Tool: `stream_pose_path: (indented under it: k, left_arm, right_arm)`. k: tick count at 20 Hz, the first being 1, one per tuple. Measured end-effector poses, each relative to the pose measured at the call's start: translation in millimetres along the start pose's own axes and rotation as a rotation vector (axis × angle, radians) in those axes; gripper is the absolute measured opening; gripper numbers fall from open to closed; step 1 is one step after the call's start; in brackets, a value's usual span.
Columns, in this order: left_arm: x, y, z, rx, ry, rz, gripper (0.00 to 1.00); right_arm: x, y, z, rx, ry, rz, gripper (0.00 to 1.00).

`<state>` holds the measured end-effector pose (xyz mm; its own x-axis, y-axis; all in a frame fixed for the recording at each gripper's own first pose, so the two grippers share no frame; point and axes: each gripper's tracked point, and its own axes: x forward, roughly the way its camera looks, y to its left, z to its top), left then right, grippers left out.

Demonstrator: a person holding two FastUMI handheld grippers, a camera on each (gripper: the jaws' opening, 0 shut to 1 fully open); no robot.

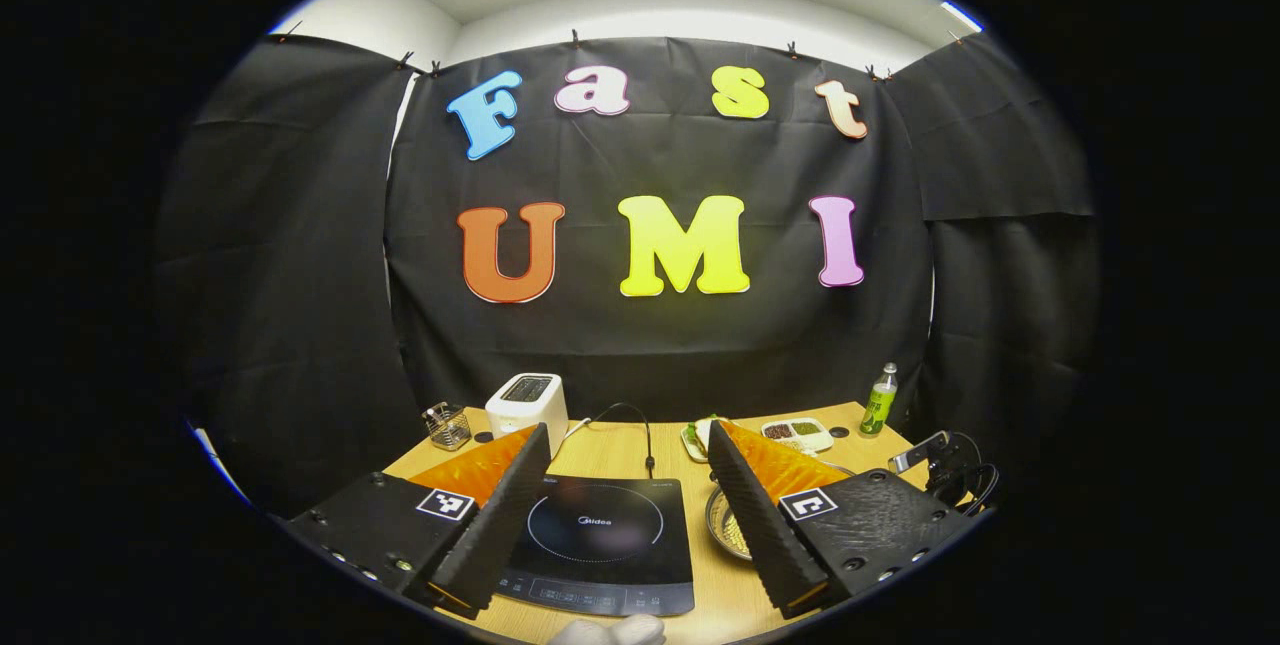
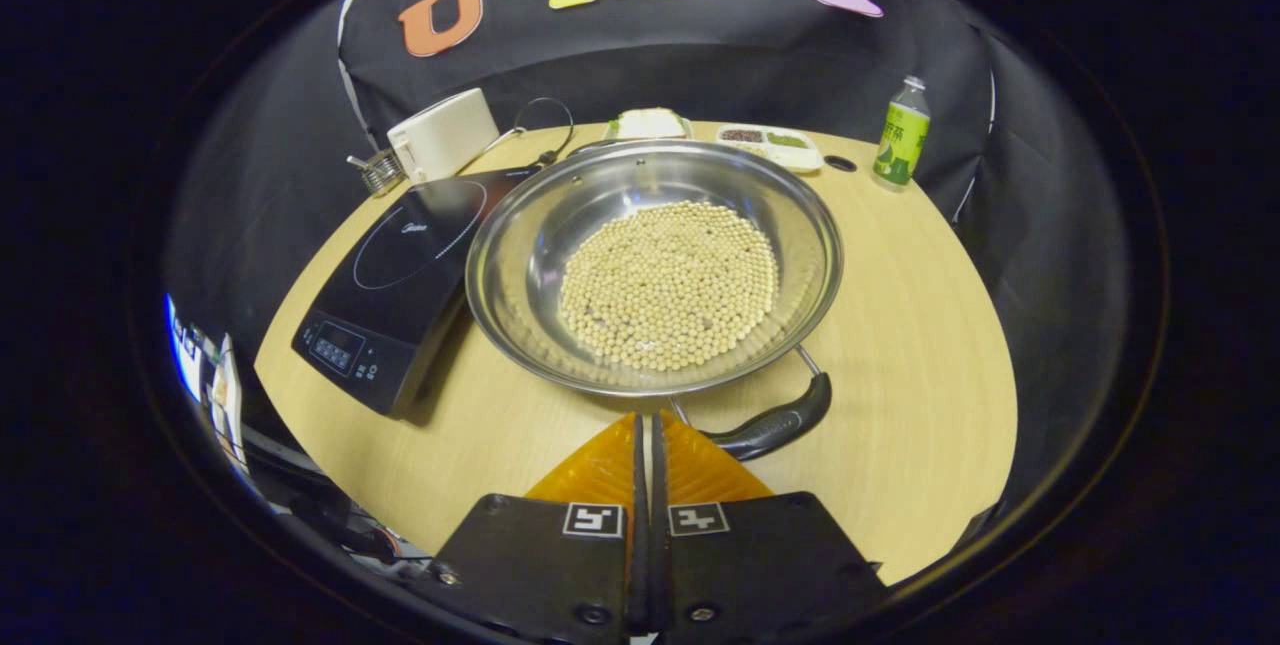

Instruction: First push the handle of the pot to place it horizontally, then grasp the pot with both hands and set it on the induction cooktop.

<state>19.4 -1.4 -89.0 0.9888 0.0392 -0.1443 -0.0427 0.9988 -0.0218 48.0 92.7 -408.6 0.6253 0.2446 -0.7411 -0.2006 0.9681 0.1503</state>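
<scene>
The round wooden table [image 2: 900,325] carries the pot [image 2: 655,265] mid-tabletop, touching the cooktop [image 2: 400,275] toward the left edge. I hold the right gripper [image 2: 648,425] clenched, empty, beside the handle [image 2: 780,420]; the left gripper [image 1: 628,445] is spread wide. I judge the steel slippery and bean-laden: grip opposite rims.

On my desk [image 2: 900,325] I count one pot [image 2: 540,255] heaped with beans [image 2: 668,285], too many to number, one cooktop [image 2: 400,275], one toaster [image 2: 443,133], one bottle [image 2: 902,133] at upper right, one divided tray [image 2: 770,143] and one small wire basket [image 1: 447,425].
</scene>
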Motion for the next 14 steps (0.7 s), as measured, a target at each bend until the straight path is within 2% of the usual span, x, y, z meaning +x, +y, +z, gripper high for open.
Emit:
stream_pose_path:
  k: [12, 14]
  left_arm:
    - [14.8, -15.1, -2.1, -0.016, 0.008, -0.015, 0.95]
    - [16.8, -15.6, -3.4, -0.013, 0.009, -0.013, 0.95]
  right_arm:
    - [-3.3, -48.8, 4.1, -0.004, 0.011, -0.068, 0.04]
    - [-3.9, -58.4, 6.0, -0.008, 0.013, -0.085, 0.0]
